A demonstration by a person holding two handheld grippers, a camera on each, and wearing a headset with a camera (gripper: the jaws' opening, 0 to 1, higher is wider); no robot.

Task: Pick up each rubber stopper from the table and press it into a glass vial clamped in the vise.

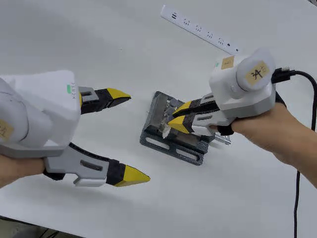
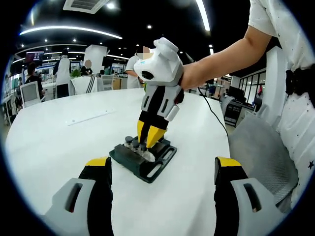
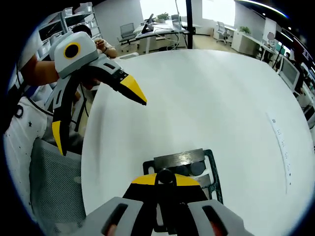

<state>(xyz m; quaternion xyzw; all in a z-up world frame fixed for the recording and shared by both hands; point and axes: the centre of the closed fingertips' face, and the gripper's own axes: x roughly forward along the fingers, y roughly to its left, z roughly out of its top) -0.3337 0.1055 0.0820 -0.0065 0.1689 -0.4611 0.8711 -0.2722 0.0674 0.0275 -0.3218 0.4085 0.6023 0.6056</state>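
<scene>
In the head view, the left tongs (image 1: 130, 135) fill the left of the frame, spread wide open and holding nothing above the white bench (image 1: 99, 39). At centre, the right tongs (image 1: 171, 124) are closed with their yellow tips down on the dark vise (image 1: 171, 148). A power strip (image 1: 198, 27) lies at the upper right.

In the left gripper view, the open tongs (image 2: 162, 164) rise from the bottom edge. Between and beyond them sits the vise (image 2: 152, 169), with the right tongs (image 2: 150, 135) pointing down onto its glass vials (image 2: 132, 143).

In the right gripper view, the tongs (image 3: 164, 181) pinch a dark rubber stopper (image 3: 165, 175) at lower centre, just over the vise (image 3: 179, 158). The left tongs (image 3: 98, 123) hang open at upper left
</scene>
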